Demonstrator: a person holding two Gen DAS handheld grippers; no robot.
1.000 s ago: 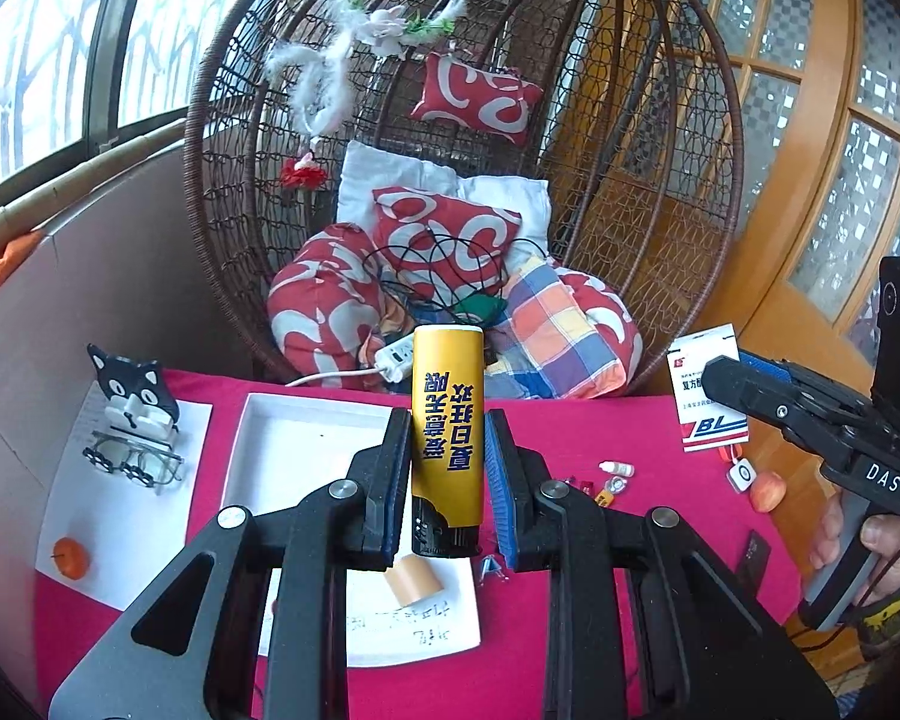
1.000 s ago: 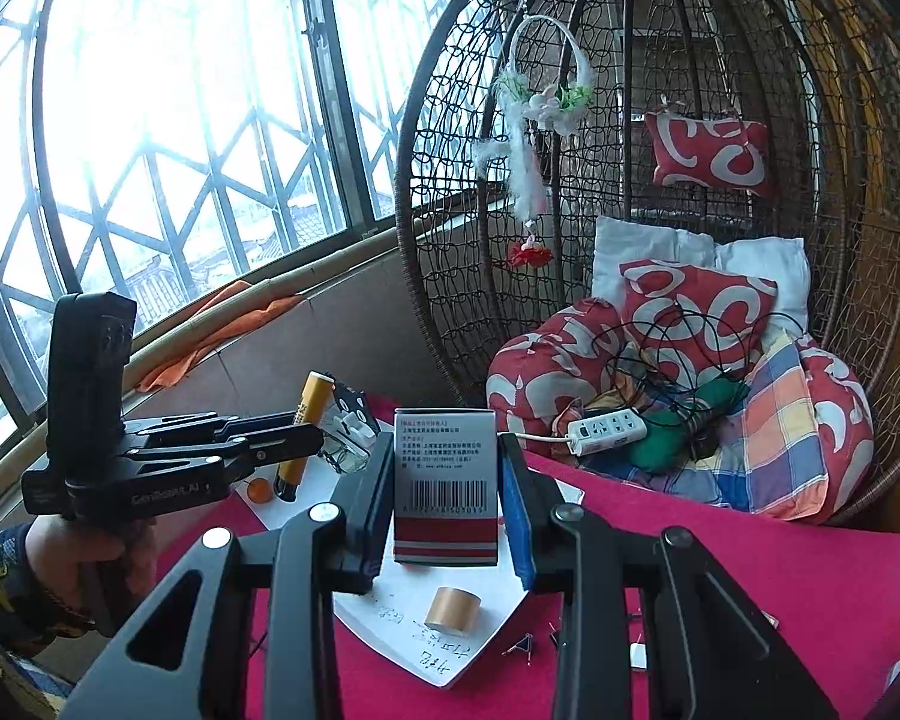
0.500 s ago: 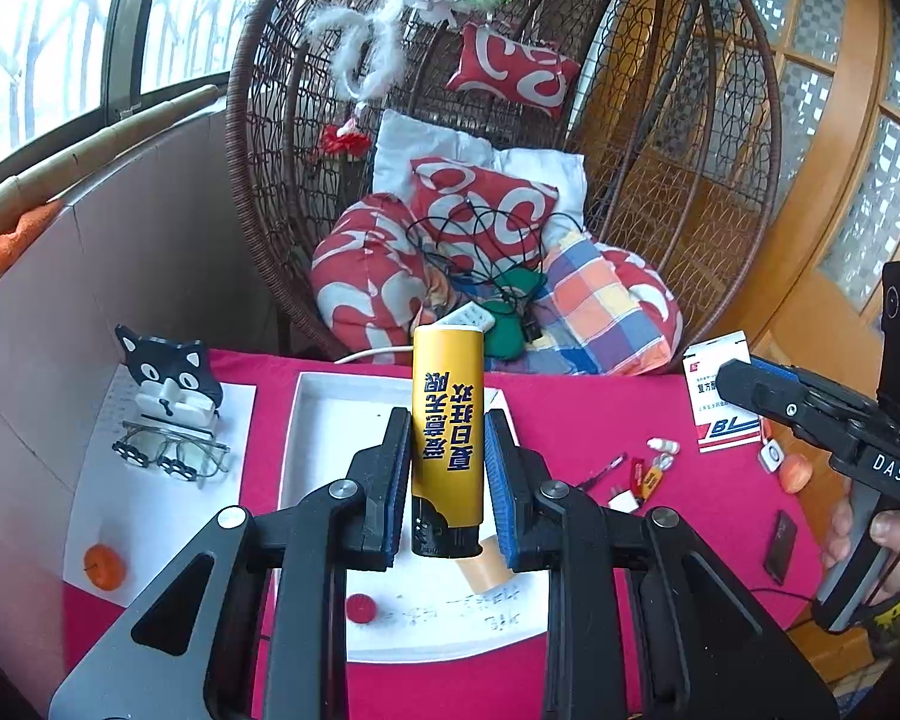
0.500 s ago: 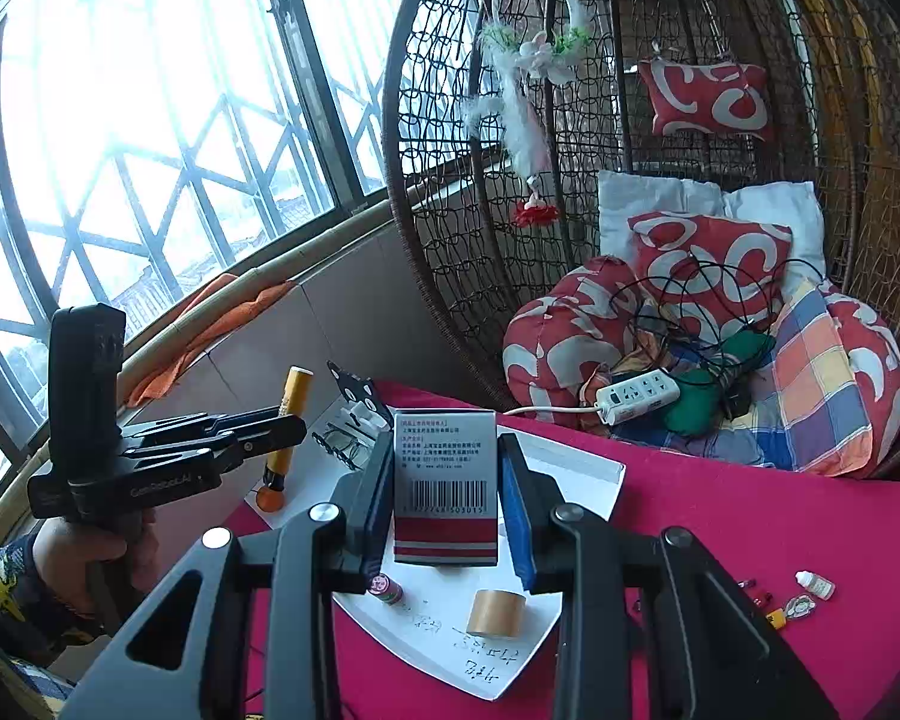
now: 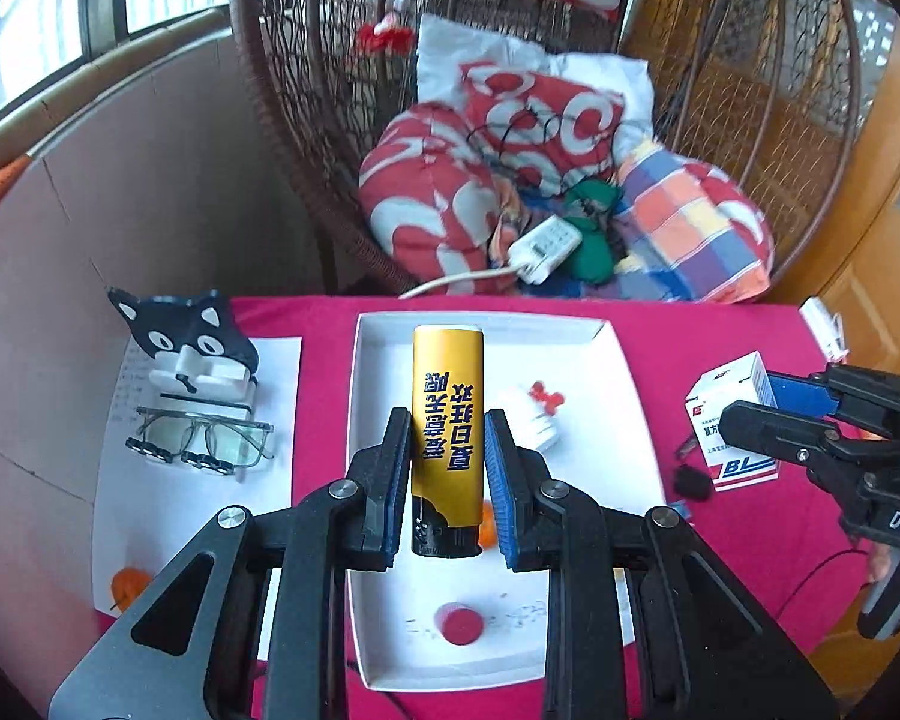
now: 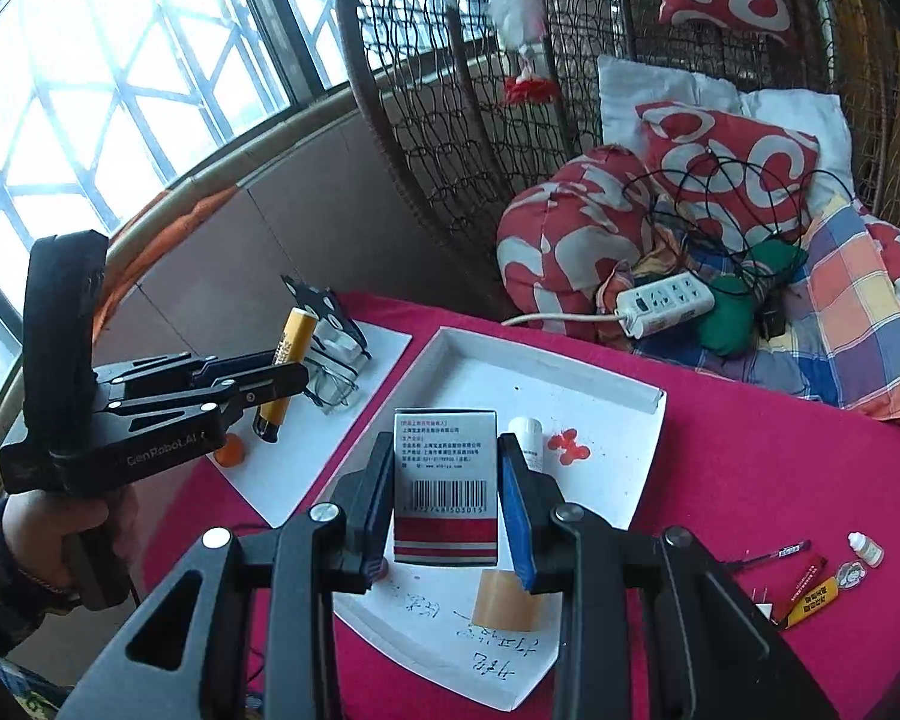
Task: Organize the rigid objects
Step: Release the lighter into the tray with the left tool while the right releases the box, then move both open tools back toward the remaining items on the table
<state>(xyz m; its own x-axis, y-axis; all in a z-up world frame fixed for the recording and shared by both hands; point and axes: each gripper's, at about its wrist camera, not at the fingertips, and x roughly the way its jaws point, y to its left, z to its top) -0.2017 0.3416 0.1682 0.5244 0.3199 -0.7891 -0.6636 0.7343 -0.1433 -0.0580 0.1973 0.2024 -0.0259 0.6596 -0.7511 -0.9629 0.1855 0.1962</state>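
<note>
- The left gripper (image 5: 447,450) clamps an upright yellow tube (image 5: 447,420) between its jaws, held above the white tray (image 5: 624,372) on the red tabletop (image 5: 720,324).
- The right gripper (image 6: 444,492) grips a white-and-red medicine box (image 6: 445,480), jaws closed on its sides, over the tray's near half.
- Already in the tray: a small white bottle (image 6: 528,438) and a red clip (image 6: 570,443) near its middle, a tan roll (image 6: 506,600) at the near end, a red cap (image 5: 461,624) at 6 o'clock.
- Judged from this, sorting is partway through; both carried items have yet to be set down.
- Still loose on the tabletop, at 4 o'clock from the tray in the right wrist view: a dropper bottle (image 6: 866,549), a pen (image 6: 771,555) and a yellow-labelled lighter (image 6: 813,594).
- At 9 o'clock, on white paper (image 5: 120,480), stand a cat-shaped holder (image 5: 192,342) with glasses (image 5: 201,441) and an orange ball (image 5: 127,582).
- The bottle and clip crowd the tray's centre; free space lies towards 12 o'clock.
</note>
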